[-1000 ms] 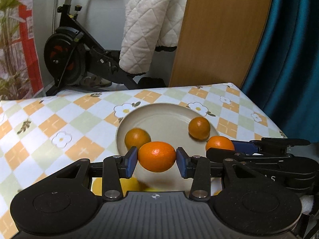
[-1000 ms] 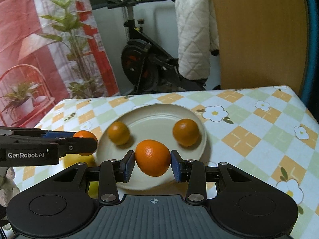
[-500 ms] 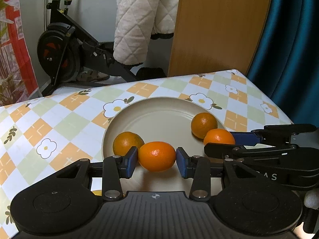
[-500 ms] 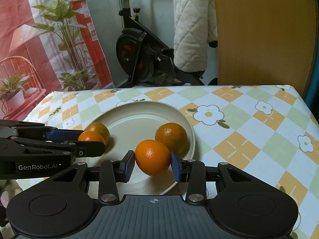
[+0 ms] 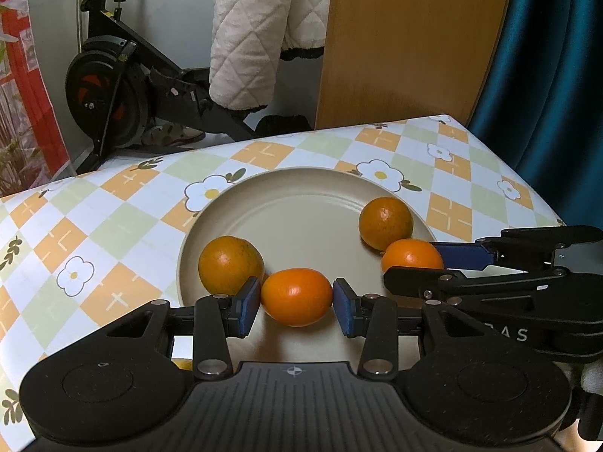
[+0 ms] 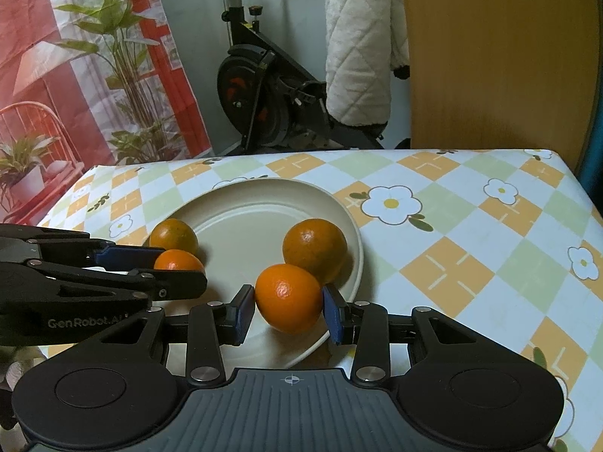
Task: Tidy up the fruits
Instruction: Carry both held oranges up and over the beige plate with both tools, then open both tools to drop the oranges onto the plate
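Note:
A beige plate [image 5: 301, 175] [image 6: 264, 184] sits on the flower-patterned tablecloth with two oranges on it, one at the left [image 5: 230, 263] [image 6: 173, 232] and one at the right [image 5: 385, 222] [image 6: 315, 248]. My left gripper [image 5: 297, 299] is shut on a third orange [image 5: 294, 290], low over the plate's near left part. My right gripper [image 6: 289, 301] is shut on a fourth orange [image 6: 286, 290], low over the near right part. Each gripper also shows in the other's view, the right gripper [image 5: 414, 261] and the left gripper [image 6: 177, 263]. Whether the held oranges touch the plate I cannot tell.
A sliver of something yellow [image 5: 181, 364] peeks out under my left gripper. Beyond the table's far edge stand an exercise bike [image 5: 124, 86] with a white quilted cloth [image 5: 260, 34], a wooden panel [image 5: 410, 45] and a teal curtain [image 5: 557, 75]. The table's right edge [image 6: 576, 188] is close.
Both grippers came forward and down towards the plate with their oranges still gripped. The plate and its two oranges now look larger and closer.

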The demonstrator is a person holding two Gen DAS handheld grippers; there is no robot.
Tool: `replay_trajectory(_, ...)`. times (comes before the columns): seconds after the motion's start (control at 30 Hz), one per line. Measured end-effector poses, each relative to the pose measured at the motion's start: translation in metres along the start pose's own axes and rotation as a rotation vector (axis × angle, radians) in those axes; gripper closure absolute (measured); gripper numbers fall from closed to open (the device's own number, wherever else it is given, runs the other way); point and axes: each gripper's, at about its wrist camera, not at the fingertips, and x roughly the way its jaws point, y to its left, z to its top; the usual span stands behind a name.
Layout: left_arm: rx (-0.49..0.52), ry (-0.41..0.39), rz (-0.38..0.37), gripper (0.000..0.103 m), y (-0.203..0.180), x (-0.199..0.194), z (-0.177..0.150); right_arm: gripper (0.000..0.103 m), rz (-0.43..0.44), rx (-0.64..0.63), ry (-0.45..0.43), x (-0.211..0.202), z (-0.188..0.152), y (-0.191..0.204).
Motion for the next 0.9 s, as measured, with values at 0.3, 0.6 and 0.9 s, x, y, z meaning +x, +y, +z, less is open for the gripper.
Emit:
replay_trajectory(0.3, -0.014, -0.009, -0.005, 0.058, 0.001, -0.002, 0.001, 0.067, -0.008, 0.003, -0.007, -0.003, 0.0, 0.002)
replay_trajectory(0.6, -0.036, -0.028, -0.011, 0.058, 0.001, -0.013, 0.001, 0.067, -0.006, -0.001, -0.028, -0.021, 0.004, 0.005)
replay_trajectory(0.9, -0.067, -0.058, -0.015, 0.058, 0.008, -0.034, -0.002, 0.067, 0.009, -0.002, -0.049, -0.044, 0.001, 0.016)
